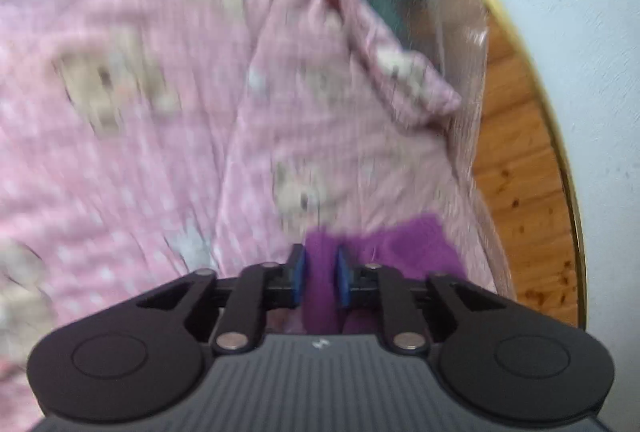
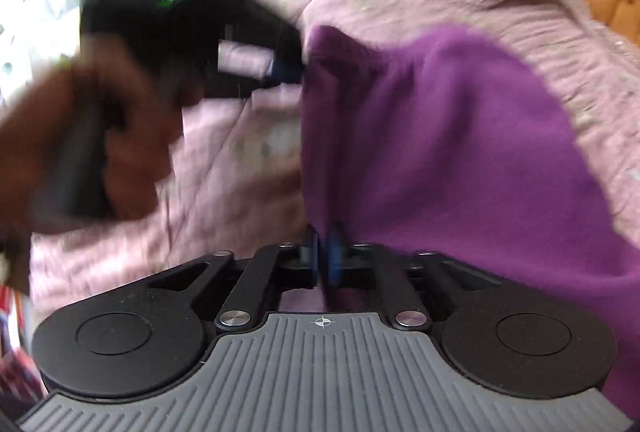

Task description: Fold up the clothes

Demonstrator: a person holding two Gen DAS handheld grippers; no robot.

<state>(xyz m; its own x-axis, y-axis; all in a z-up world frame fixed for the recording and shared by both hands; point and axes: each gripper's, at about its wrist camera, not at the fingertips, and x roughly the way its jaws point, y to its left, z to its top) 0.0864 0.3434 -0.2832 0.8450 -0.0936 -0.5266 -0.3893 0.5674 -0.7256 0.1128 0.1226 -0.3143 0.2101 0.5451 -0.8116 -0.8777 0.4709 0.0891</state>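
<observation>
**Purple garment pinched from both sides**

My left gripper [image 1: 320, 274] has its jaws closed on a fold of the purple garment [image 2: 440, 136], the blue pads [image 1: 298, 272] nipping the cloth. My right gripper [image 2: 324, 256] pinches another edge of it, jaws nearly touching with fabric between. The garment hangs stretched between them over the pink teddy-bear bedsheet [image 1: 160, 152]. In the right wrist view my left hand [image 2: 80, 136] grips its tool's handle. Everything is motion-blurred. A wooden bed frame [image 1: 520, 172] edges the sheet.
</observation>
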